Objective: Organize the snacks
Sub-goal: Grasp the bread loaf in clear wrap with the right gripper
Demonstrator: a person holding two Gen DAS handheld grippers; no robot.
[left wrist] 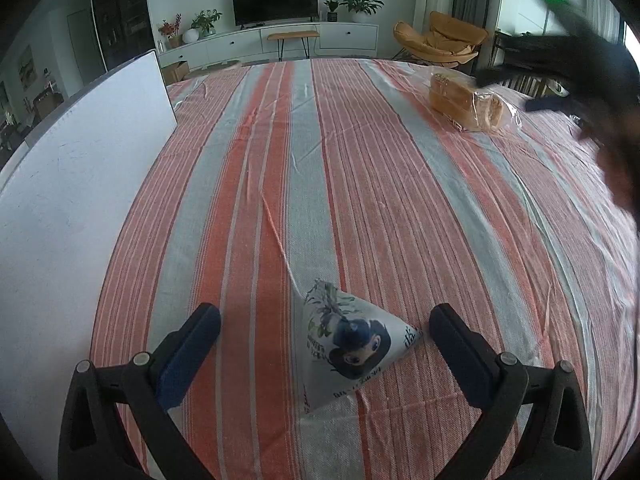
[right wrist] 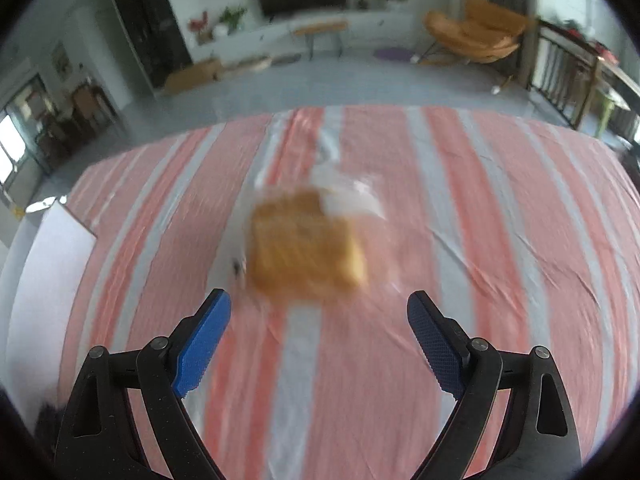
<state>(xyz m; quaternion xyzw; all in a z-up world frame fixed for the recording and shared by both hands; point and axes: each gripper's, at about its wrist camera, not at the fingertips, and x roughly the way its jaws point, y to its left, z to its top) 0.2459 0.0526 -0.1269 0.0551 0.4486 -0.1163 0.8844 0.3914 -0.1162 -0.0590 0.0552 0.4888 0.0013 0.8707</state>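
A small white pyramid-shaped snack packet (left wrist: 352, 344) with a cartoon print lies on the striped cloth between the fingers of my left gripper (left wrist: 324, 330), which is open around it without touching. A bagged loaf of bread (left wrist: 466, 102) sits at the far right of the table. In the right wrist view the same bread (right wrist: 306, 250) is blurred, lying just ahead of my right gripper (right wrist: 320, 306), which is open and empty. The right gripper also shows as a dark blur (left wrist: 580, 68) over the bread in the left wrist view.
An orange, grey and white striped tablecloth (left wrist: 340, 168) covers the table. A white board (left wrist: 80, 168) stands along the left edge, also seen as a white board (right wrist: 44, 276) at the left. Beyond the table are a TV unit and an orange chair.
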